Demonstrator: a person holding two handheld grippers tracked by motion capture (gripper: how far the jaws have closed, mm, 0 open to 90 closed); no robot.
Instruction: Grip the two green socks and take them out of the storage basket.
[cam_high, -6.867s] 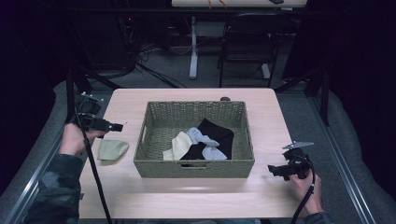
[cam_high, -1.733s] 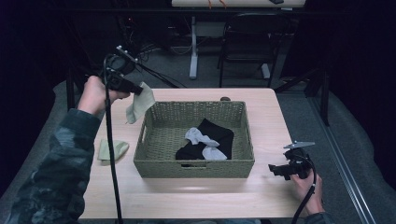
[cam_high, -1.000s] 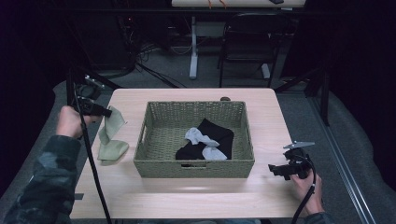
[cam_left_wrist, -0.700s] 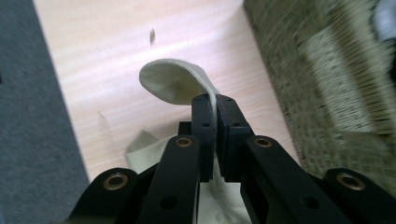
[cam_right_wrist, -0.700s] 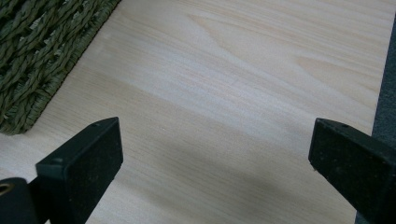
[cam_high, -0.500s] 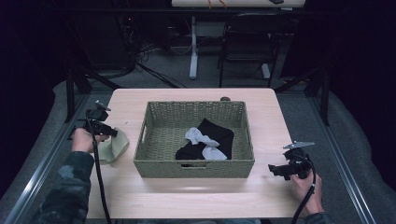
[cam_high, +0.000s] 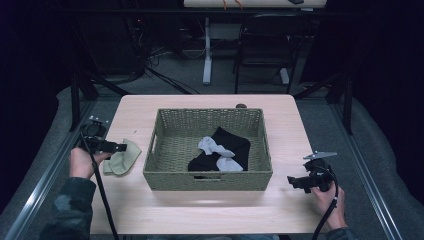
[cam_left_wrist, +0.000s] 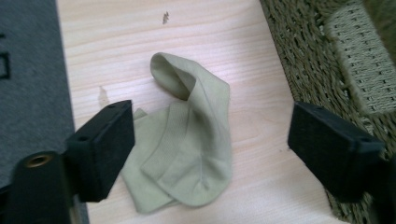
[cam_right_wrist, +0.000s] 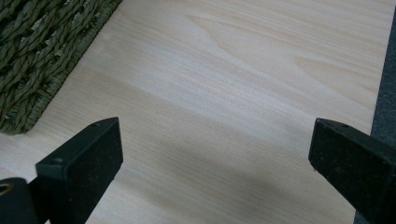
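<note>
Two pale green socks (cam_high: 121, 158) (cam_left_wrist: 187, 144) lie in a loose pile on the table to the left of the woven basket (cam_high: 207, 179). My left gripper (cam_high: 118, 147) (cam_left_wrist: 210, 144) hovers just over that pile, jaws wide apart and nothing between them. Inside the basket lie a black cloth (cam_high: 230, 143) and two light grey socks (cam_high: 218, 152). My right gripper (cam_high: 291, 181) (cam_right_wrist: 215, 168) stands open over bare wood to the right of the basket, its jaws pointing toward the basket's corner (cam_right_wrist: 42, 56).
The wooden table (cam_high: 200, 210) has free room along its front and on the right side. A grey padded surround (cam_high: 370, 165) and metal rails border it. A small dark knob (cam_high: 241, 106) sits at the far edge behind the basket.
My left gripper carried a pale green sock out of the basket, swung it left and down, and let it go onto the other green sock. The right gripper has stayed still.
</note>
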